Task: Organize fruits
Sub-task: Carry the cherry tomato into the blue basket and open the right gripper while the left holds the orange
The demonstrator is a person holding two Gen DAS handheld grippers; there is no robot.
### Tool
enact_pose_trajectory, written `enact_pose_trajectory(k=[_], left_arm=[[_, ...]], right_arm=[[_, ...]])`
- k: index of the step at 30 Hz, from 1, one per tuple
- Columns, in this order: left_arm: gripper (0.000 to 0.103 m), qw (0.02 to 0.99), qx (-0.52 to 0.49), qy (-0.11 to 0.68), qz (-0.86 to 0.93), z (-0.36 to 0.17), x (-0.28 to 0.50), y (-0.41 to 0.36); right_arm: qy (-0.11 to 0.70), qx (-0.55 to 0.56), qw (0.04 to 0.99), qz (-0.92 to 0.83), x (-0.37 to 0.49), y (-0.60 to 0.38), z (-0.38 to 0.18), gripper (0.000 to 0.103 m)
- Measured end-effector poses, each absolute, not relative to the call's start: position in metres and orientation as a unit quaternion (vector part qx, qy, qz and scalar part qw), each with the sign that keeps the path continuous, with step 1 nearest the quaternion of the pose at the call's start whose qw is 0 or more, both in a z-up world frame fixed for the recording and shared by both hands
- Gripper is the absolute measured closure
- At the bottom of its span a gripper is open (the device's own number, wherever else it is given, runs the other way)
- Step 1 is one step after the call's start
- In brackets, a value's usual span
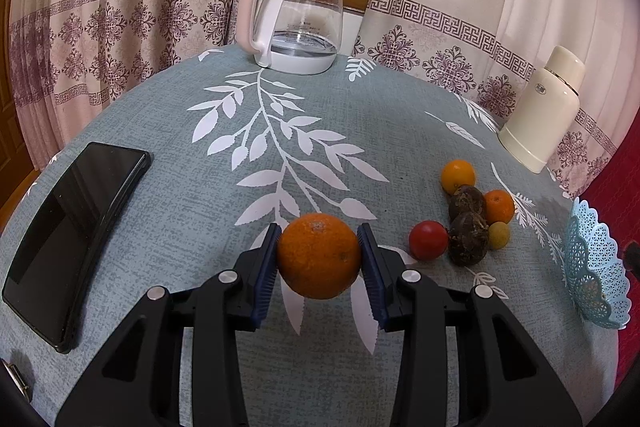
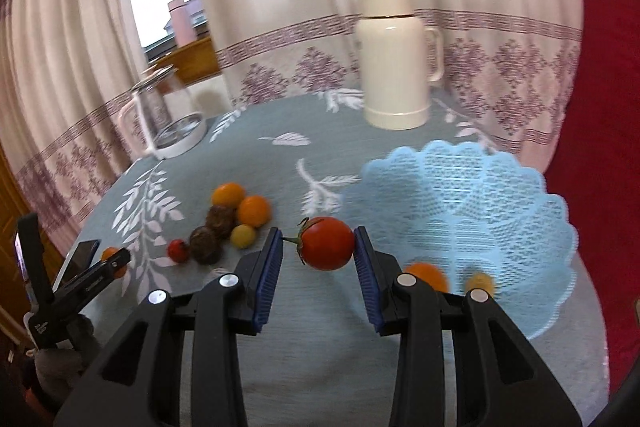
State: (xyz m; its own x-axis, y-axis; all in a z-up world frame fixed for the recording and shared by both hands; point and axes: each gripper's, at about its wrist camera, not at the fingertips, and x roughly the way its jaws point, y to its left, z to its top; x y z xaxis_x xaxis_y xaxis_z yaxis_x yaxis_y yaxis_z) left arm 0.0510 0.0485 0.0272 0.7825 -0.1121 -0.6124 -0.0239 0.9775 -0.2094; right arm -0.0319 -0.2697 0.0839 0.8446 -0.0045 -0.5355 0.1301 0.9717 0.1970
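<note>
In the left wrist view the left gripper [image 1: 319,259] sits low in the centre of the frame, its blue pads clamped on either side of a large orange [image 1: 319,255] held above the leaf-patterned tablecloth [image 1: 200,219]. To the right of it a cluster of fruit lies on the cloth: a small red tomato [image 1: 428,239], two dark rough-skinned fruits [image 1: 467,223] touching each other, two small oranges [image 1: 458,176] and a little yellow fruit [image 1: 499,235]. At the far right edge stands the light blue lattice basket [image 1: 596,267]. A black phone [image 1: 76,235] lies at the left, a glass kettle [image 1: 298,19] at the top centre, and a cream flask [image 1: 548,111] at the upper right. In the right wrist view the right gripper [image 2: 318,247] is closed on a red tomato with a green stem [image 2: 327,243], just left of the basket's rim. Two blurred shapes in the basket, one orange [image 2: 428,275] and one yellow [image 2: 480,282], are probably fruit already lying there.
</note>
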Motion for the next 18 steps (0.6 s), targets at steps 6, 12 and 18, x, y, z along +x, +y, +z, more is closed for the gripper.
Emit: enact_pose_trajectory(k=[6, 12, 18], left_arm=[[0.063, 0.938, -0.103, 0.329, -0.023, 0.027, 0.051, 0.049], [0.063, 0.938, -0.104, 0.329, -0.022, 0.027, 0.051, 0.049], [0.063, 0.939, -0.104, 0.328, -0.018, 0.026, 0.049, 0.051]], right_arm=[[0.273, 0.128, 0.95, -0.082, -0.047, -0.305, 0.082, 0.066], [0.277, 0.136, 0.944, -0.112, -0.06, -0.331, 0.074, 0.066], [0.286, 0.142, 0.939, -0.127, -0.065, -0.345, 0.064, 0.066]])
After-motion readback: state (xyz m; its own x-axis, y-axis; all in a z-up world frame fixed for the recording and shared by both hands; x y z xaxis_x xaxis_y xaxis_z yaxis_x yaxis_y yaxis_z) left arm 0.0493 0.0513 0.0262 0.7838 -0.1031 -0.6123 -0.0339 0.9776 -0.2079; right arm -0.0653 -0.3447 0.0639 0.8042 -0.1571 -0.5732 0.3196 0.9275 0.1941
